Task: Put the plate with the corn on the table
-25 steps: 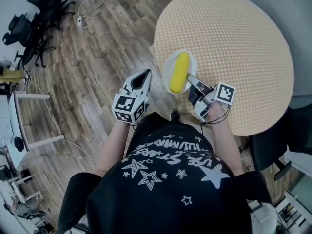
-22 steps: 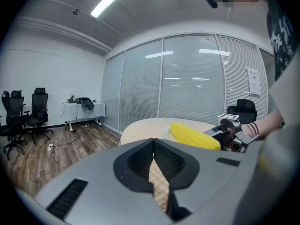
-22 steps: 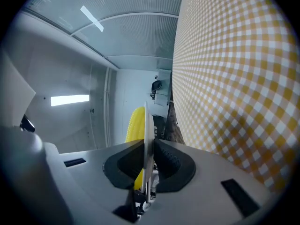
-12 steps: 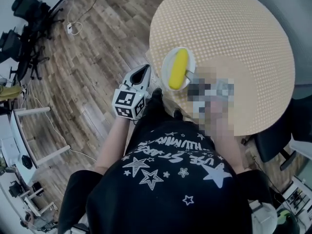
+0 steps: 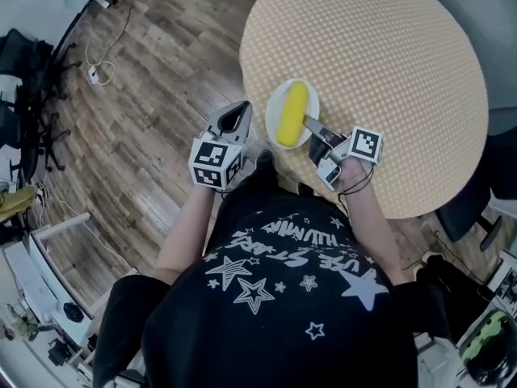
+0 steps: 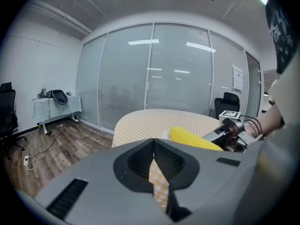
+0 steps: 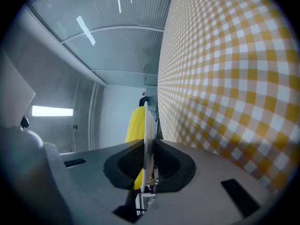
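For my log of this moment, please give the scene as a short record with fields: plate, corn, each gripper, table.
plate: white, held at its rim, over the table's near edge; contact with the table cannot be told
corn: yellow, lies on the plate
right gripper: shut on the plate's rim
left gripper: shut, empty, just off the table's edge
table: round, yellow-checked top

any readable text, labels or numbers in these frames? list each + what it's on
Nothing reads cleanly.
T-shirt: white lettering among stars, upside down in the head view, too warped to quote.
Sign on the glass wall: too small to read.
Left tool and right tool: square black-and-white markers only, no letters.
Plate, corn, table: no print.
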{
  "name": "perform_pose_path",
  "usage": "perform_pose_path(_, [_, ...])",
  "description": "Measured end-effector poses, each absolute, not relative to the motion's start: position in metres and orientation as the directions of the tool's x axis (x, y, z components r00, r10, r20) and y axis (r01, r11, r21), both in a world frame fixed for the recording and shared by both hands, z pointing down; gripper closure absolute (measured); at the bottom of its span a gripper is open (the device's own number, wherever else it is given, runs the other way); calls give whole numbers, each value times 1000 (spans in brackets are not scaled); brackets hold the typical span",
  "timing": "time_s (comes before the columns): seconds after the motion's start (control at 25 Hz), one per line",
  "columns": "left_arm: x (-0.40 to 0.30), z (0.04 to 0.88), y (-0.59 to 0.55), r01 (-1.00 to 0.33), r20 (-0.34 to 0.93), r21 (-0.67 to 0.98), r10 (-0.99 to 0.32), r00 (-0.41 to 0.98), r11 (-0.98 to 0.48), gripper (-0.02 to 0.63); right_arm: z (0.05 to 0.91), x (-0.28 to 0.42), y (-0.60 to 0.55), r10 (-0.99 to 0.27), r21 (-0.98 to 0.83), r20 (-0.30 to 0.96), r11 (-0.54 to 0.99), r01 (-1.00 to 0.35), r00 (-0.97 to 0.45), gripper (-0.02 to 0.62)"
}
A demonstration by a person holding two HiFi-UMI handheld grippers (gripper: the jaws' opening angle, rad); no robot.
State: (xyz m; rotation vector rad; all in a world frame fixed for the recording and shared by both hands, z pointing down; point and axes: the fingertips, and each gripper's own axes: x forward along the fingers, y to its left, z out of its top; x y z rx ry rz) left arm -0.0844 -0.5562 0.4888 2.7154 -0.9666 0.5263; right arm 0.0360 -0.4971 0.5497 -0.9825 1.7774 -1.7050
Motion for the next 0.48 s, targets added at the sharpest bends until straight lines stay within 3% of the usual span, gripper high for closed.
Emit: perform_pose_path(0.48, [-72,518,-607,-525,438,125,-428,791,-842,598,584,41,-525,-830,-967,240,-157,-203,-503,543])
